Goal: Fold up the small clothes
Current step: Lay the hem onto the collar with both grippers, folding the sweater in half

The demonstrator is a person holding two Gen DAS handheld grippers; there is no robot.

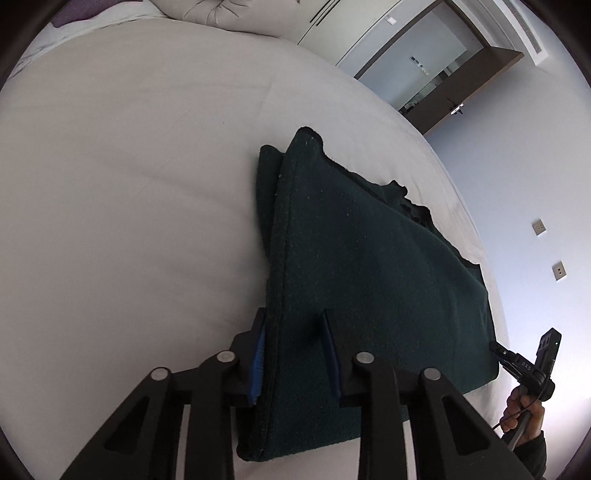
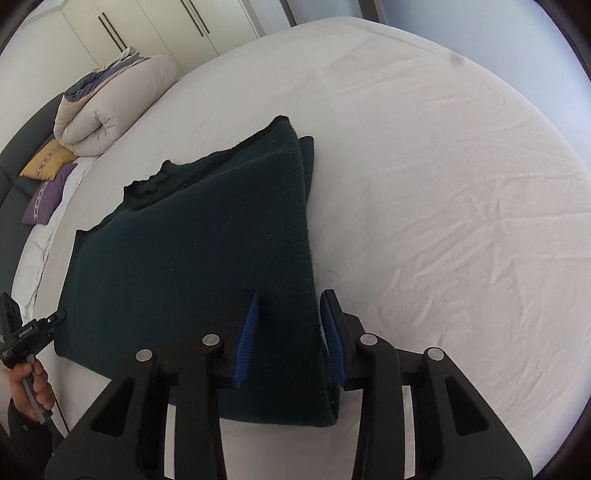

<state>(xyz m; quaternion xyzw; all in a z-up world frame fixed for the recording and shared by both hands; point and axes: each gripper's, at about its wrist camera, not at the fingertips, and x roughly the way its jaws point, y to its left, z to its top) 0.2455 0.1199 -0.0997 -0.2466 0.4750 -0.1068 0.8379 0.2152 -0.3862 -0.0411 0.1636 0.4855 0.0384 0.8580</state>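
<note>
A dark green garment (image 1: 369,258) lies folded over on a white bed sheet (image 1: 129,184); it also shows in the right wrist view (image 2: 207,240). My left gripper (image 1: 295,354) straddles its near left corner, blue pads (image 1: 258,365) on either side of the layered edge, the cloth raised between them. My right gripper (image 2: 290,332) straddles the near right corner the same way, blue pads (image 2: 245,339) on either side of the cloth. Each gripper shows in the other's view, pinching a corner: the right one (image 1: 496,350), the left one (image 2: 55,319).
The sheet (image 2: 443,184) spreads wide around the garment. A rolled duvet (image 2: 103,110) and yellow and purple cushions (image 2: 48,184) lie at the bed's head. Wardrobe doors (image 2: 147,26), a doorway (image 1: 424,74) and a wall with sockets (image 1: 539,227) stand beyond the bed.
</note>
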